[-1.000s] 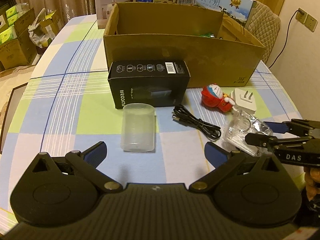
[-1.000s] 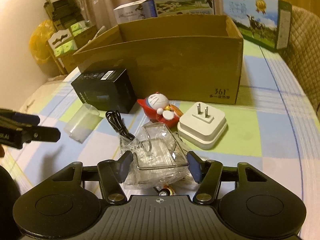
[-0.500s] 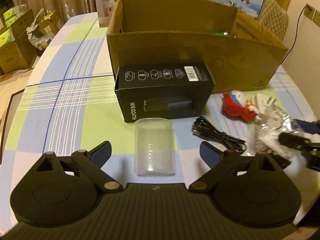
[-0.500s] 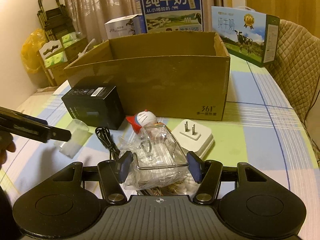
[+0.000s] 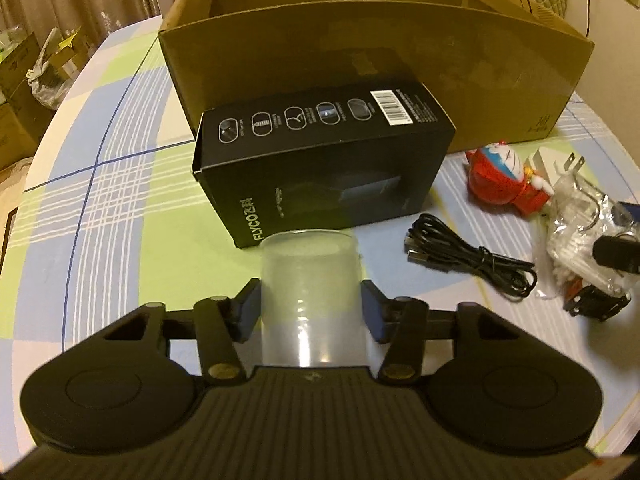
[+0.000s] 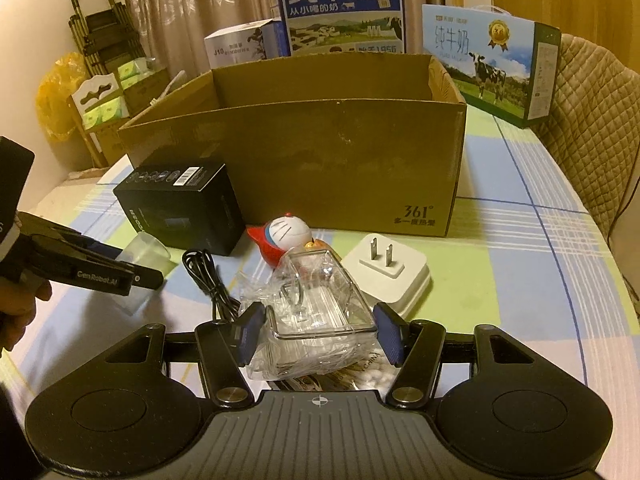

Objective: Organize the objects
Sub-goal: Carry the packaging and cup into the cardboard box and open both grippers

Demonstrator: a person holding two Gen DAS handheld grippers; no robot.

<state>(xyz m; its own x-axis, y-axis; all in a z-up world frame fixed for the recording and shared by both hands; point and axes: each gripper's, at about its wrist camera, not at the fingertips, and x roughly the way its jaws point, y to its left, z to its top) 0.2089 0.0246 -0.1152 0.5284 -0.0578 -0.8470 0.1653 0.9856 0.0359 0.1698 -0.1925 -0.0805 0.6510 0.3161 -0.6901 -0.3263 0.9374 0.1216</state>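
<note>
Left wrist view: left gripper (image 5: 311,309) held low over the table (image 5: 120,208), pointing far toward the cardboard box (image 5: 360,60), jaws narrowed onto a frosted plastic cup (image 5: 310,280) lying on its side, both blue pads (image 5: 250,310) touching its walls. Cup is translucent, cylindrical, open mouth facing far, just near of the black carton (image 5: 324,160), which lies flat against the cardboard box's near wall. Right of the cup: coiled black cable (image 5: 468,256), then red and blue toy figure (image 5: 504,180), white plug adapter (image 5: 552,162) behind it, crinkled clear packet (image 5: 580,220) at the right edge with the right gripper's dark tip on it. Right wrist view: right gripper (image 6: 318,334) low and level, pointing far at the cardboard box (image 6: 320,168), jaws partly closed, pads (image 6: 252,330) pressing both sides of the clear packet (image 6: 316,320), a glossy wrapped tray with a metal hook visible inside, near end resting over a printed bag. Plug adapter (image 6: 388,276) just right and far of the packet, toy (image 6: 286,240) just far of it, cable (image 6: 208,276) to the left, black carton (image 6: 180,204) far left. Left gripper (image 6: 96,268) enters from the left edge, cup (image 6: 146,254) partly hidden behind it. Milk cartons (image 6: 340,12) stand beyond the cardboard box.
</note>
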